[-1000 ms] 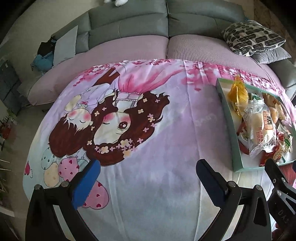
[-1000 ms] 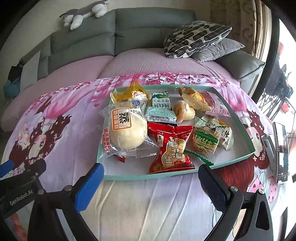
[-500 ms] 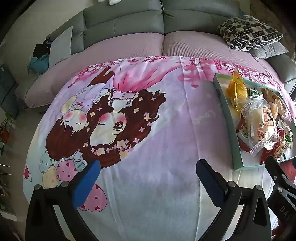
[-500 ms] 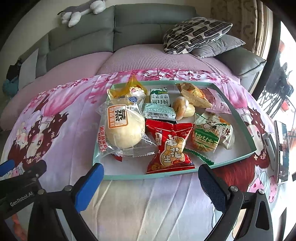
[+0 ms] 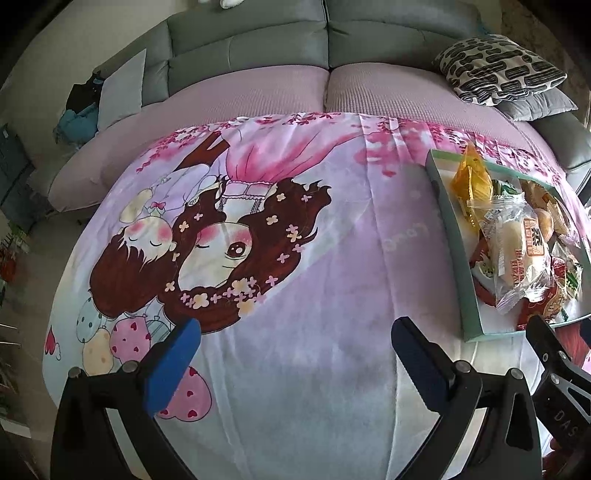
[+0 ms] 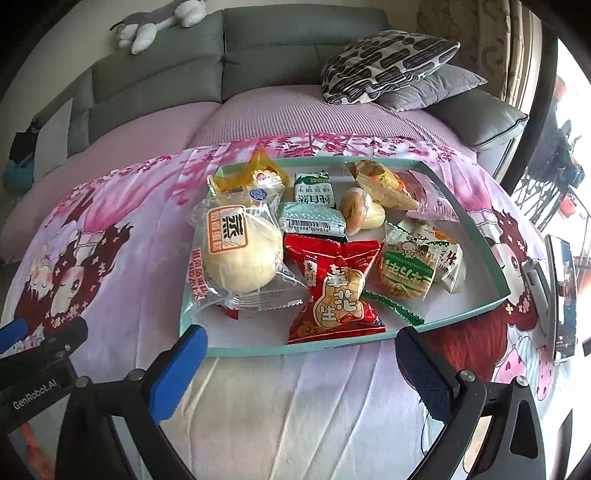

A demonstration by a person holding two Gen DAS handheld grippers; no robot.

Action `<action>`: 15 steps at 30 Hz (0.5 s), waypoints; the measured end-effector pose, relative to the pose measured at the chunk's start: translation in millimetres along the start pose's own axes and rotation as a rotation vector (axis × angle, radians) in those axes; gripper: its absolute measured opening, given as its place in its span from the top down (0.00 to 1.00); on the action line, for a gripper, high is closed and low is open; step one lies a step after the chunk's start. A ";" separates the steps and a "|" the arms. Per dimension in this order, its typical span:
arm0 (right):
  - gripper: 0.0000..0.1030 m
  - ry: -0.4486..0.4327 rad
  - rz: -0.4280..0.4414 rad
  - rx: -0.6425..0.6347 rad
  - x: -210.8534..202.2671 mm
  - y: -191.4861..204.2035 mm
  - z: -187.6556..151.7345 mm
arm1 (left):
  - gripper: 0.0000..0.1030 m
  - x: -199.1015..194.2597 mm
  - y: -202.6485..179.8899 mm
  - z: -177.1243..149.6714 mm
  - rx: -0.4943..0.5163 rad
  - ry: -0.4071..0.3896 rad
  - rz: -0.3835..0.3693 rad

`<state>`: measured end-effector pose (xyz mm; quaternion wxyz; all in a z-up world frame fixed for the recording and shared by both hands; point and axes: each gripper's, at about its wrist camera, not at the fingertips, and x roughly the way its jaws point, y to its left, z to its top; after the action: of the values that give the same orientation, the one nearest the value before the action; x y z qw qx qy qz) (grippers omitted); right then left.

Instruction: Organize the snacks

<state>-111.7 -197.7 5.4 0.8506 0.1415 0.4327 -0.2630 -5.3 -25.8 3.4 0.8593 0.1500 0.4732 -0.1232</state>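
Note:
A shallow teal tray (image 6: 476, 317) lies on a pink cartoon-print cloth (image 6: 122, 280) and holds several packed snacks: a wrapped white bun (image 6: 240, 254), a red peanut bag (image 6: 332, 295), a green cracker pack (image 6: 406, 273), a yellow pack (image 6: 247, 177) and small cakes (image 6: 360, 214). My right gripper (image 6: 299, 350) is open and empty, just before the tray's near edge. My left gripper (image 5: 291, 343) is open and empty over the bare cloth (image 5: 295, 258), left of the tray (image 5: 447, 229).
A grey sofa with a mauve cover (image 6: 280, 107) runs behind the table. A black-and-white patterned pillow (image 6: 384, 62) and a plush toy (image 6: 155, 22) lie on it. A phone (image 6: 561, 295) lies at the cloth's right edge.
Both grippers have edged forward towards the table; the tray looks a little closer and lower in both views. Both grippers stayed open. No snack has moved.

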 end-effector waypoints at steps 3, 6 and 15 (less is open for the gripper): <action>0.00 0.002 -0.001 0.000 0.3 0.4 -0.3 | 0.00 0.8 -0.2 -0.2 0.001 0.004 -0.006; 0.00 0.003 -0.002 0.003 0.5 0.1 -0.2 | 0.00 1.0 -0.4 -0.1 0.000 0.005 -0.010; 0.00 0.011 -0.003 0.002 2.7 0.7 -0.4 | 0.00 2.8 0.0 -0.7 -0.003 0.015 -0.013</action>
<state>-110.3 -197.9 3.0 0.8476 0.1430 0.4376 -0.2641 -4.4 -25.7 0.6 0.8552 0.1468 0.4806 -0.1268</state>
